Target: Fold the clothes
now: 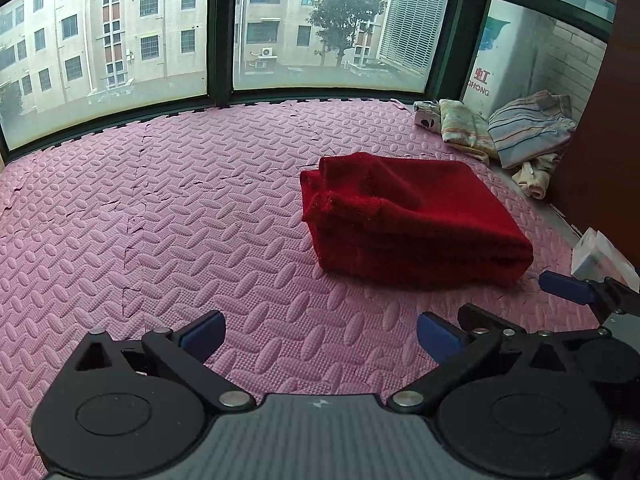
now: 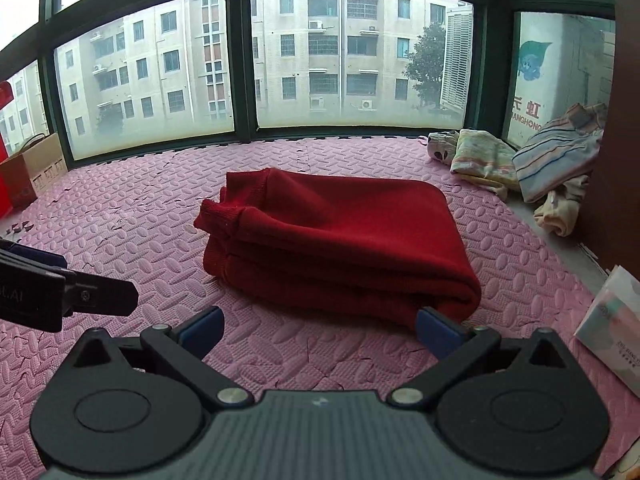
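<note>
A red knitted garment (image 1: 412,216) lies folded into a thick rectangle on the pink foam mat (image 1: 160,208); it also shows in the right wrist view (image 2: 340,240). My left gripper (image 1: 320,338) is open and empty, low over the mat, short of the garment and to its left. My right gripper (image 2: 320,330) is open and empty, just in front of the garment's near edge. The right gripper's blue fingertip (image 1: 564,286) shows at the right edge of the left wrist view. Part of the left gripper (image 2: 60,296) shows at the left of the right wrist view.
A heap of striped and pale clothes (image 1: 516,132) lies at the far right corner by the window, also in the right wrist view (image 2: 532,164). A tissue pack (image 2: 612,320) lies at the right. Cardboard boxes (image 2: 36,168) stand at the far left. Windows (image 1: 200,40) bound the mat's far side.
</note>
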